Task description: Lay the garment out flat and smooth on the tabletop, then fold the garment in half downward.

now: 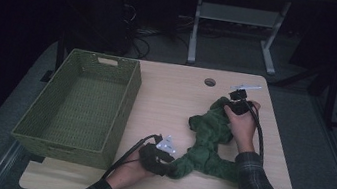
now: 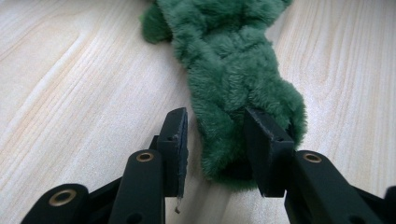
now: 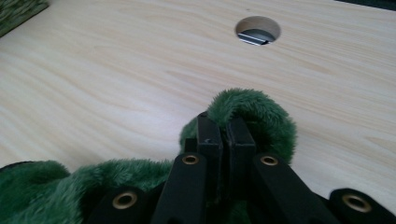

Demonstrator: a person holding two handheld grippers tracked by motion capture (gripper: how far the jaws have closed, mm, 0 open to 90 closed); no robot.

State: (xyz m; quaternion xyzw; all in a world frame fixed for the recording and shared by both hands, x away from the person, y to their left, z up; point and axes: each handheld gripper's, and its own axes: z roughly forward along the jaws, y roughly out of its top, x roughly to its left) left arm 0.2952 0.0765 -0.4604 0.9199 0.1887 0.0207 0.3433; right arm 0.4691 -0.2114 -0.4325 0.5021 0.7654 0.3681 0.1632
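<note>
I'm looking down on a green plush cloth (image 1: 210,141) sprawled across the right half of the counter (image 1: 170,100), bunched and twisted from the far right corner down toward the near edge. My right hand-held gripper (image 1: 236,106) sits at the cloth's far end. In the right gripper view that hand-held gripper (image 3: 226,133) has its jaws pressed nearly together on a raised fold of the cloth (image 3: 261,116), so it's pinching the fabric there, and the fold arches up over the jaw tips. Beyond it I see bare wood and a round cable hole (image 3: 258,30) in the counter.

My left hand-held gripper (image 1: 166,161) is down at the cloth's near end, close to the front edge of the counter. In the left gripper view that hand-held gripper (image 2: 215,135) stands narrowly apart with the tail of the cloth (image 2: 233,74) lying between the jaws. The right jaw touches the plush; the left jaw has a sliver of wood showing beside it, so I read it as straddling the cloth, not clamped.

On the left of the counter stands a green woven basket (image 1: 128,98), well apart from the cloth, and I see nothing inside it.
</note>
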